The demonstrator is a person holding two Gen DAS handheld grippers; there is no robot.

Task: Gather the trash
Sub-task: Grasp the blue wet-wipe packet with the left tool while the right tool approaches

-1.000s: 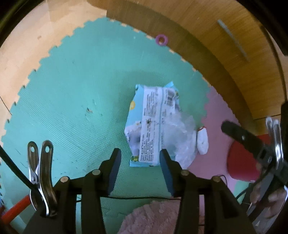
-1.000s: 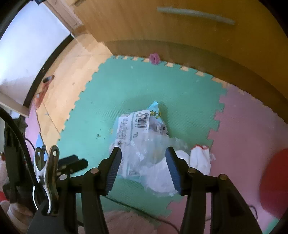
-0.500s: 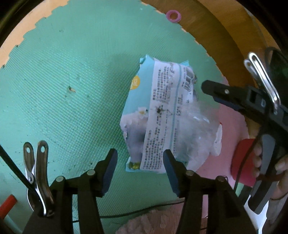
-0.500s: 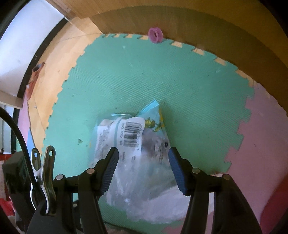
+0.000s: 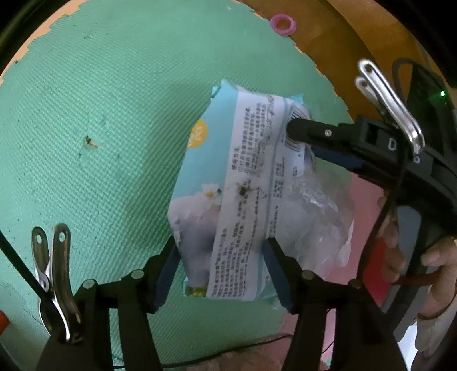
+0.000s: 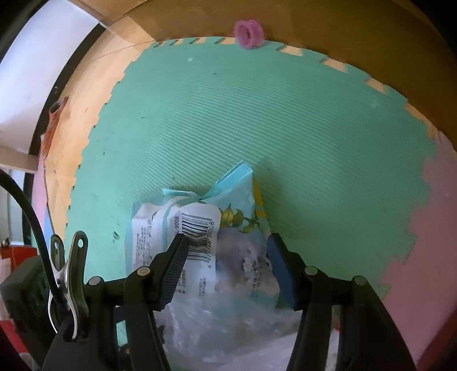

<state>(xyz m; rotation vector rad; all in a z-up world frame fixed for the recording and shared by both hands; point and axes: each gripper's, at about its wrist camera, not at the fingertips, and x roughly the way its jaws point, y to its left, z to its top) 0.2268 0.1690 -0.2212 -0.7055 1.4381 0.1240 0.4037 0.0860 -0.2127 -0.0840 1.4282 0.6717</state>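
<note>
A light-blue wipes packet (image 5: pixel 237 185) with a white printed label lies on the green foam mat (image 5: pixel 100 114). Crumpled clear plastic (image 5: pixel 317 211) lies against its right side. My left gripper (image 5: pixel 221 251) hangs low over the packet's near end, which sits between its opening jaws; the pads stand apart from it. My right gripper (image 5: pixel 302 139) reaches in from the right onto the packet's far, barcode end. In the right wrist view the packet (image 6: pixel 200 225) and the plastic (image 6: pixel 222 319) lie between the spread fingers of the right gripper (image 6: pixel 225 245).
A pink ring (image 5: pixel 282 24) lies at the mat's far edge by brown wooden furniture. A pink mat tile (image 6: pixel 428 228) joins on the right. A person's hand (image 5: pixel 434 256) holds the right gripper. A thin cable (image 5: pixel 257 342) runs near the bottom.
Both grippers have come down close over the packet. The left jaws have spread wider. The right gripper has moved in from the right onto the packet's barcode end.
</note>
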